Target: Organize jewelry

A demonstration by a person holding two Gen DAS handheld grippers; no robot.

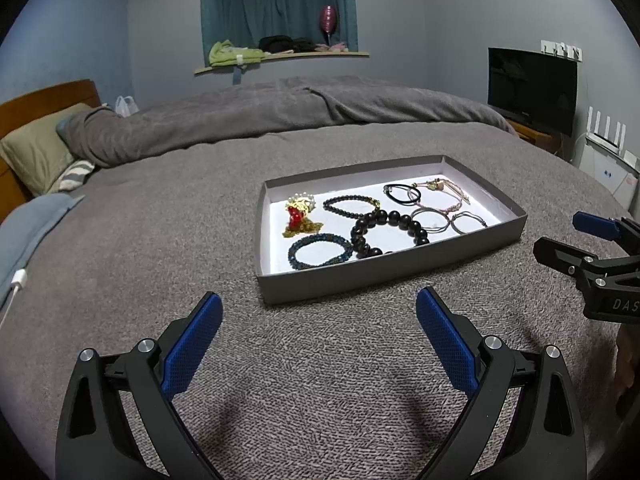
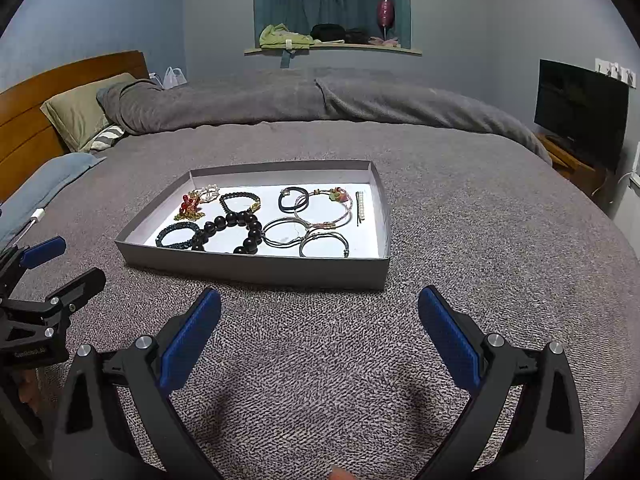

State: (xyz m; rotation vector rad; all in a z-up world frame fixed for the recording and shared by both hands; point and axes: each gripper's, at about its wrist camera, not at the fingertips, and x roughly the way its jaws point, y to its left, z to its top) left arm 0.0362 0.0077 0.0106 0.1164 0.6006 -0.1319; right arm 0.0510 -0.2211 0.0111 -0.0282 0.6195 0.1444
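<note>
A shallow grey tray (image 1: 384, 272) (image 2: 256, 269) with a white floor lies on the grey bedspread. Inside it are a large black bead bracelet (image 1: 384, 232) (image 2: 232, 232), a dark blue beaded bracelet (image 1: 320, 250) (image 2: 176, 236), a thin black bead bracelet (image 1: 351, 206) (image 2: 240, 200), a red and gold ornament (image 1: 298, 214) (image 2: 190, 204), a black hair tie (image 1: 402, 194) (image 2: 292, 199), silver bangles (image 1: 448, 220) (image 2: 304, 236), a pink cord bracelet (image 2: 324, 208) and a pearl hair pin (image 2: 361, 208). My left gripper (image 1: 320, 320) and right gripper (image 2: 320, 316) both hover open, short of the tray's near wall, holding nothing.
Grey bedspread (image 1: 160, 260) surrounds the tray, with a rolled duvet (image 1: 280, 112) behind it. Pillows (image 1: 36, 152) and a wooden headboard (image 2: 48, 92) are at far left, a white charging cable (image 1: 18, 280) at the left edge. A black TV (image 1: 532, 88) stands at right.
</note>
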